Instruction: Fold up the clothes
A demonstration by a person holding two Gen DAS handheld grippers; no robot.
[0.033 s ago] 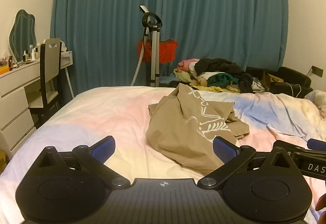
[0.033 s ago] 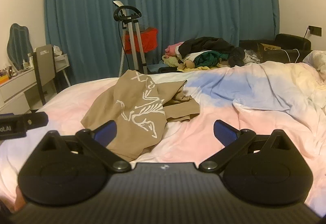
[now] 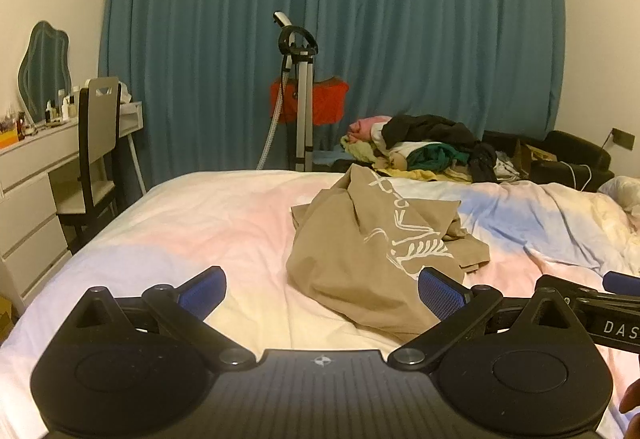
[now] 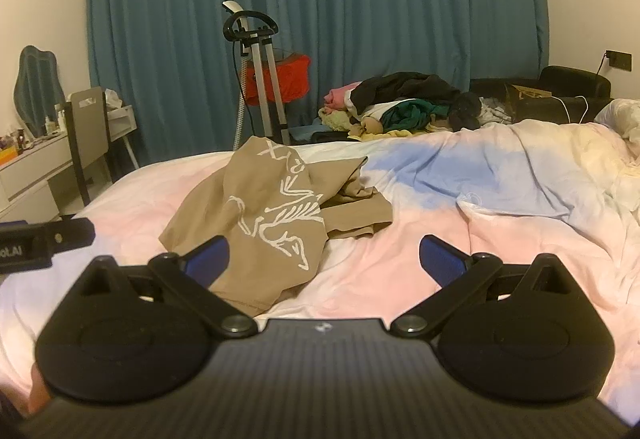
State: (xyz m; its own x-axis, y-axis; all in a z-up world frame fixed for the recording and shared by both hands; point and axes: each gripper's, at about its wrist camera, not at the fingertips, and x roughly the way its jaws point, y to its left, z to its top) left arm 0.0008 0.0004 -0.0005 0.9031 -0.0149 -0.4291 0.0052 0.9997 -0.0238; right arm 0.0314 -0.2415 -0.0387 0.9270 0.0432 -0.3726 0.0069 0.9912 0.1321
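A crumpled tan T-shirt with a white skeleton print lies bunched on the bed. It also shows in the right wrist view. My left gripper is open and empty, held above the bed just short of the shirt's near edge. My right gripper is open and empty, with the shirt ahead and to its left. The right gripper's body shows at the right edge of the left wrist view.
A pile of mixed clothes sits beyond the bed's far edge. A garment steamer on a stand is before the blue curtain. A chair and a white dresser stand at the left. A rumpled duvet covers the bed's right side.
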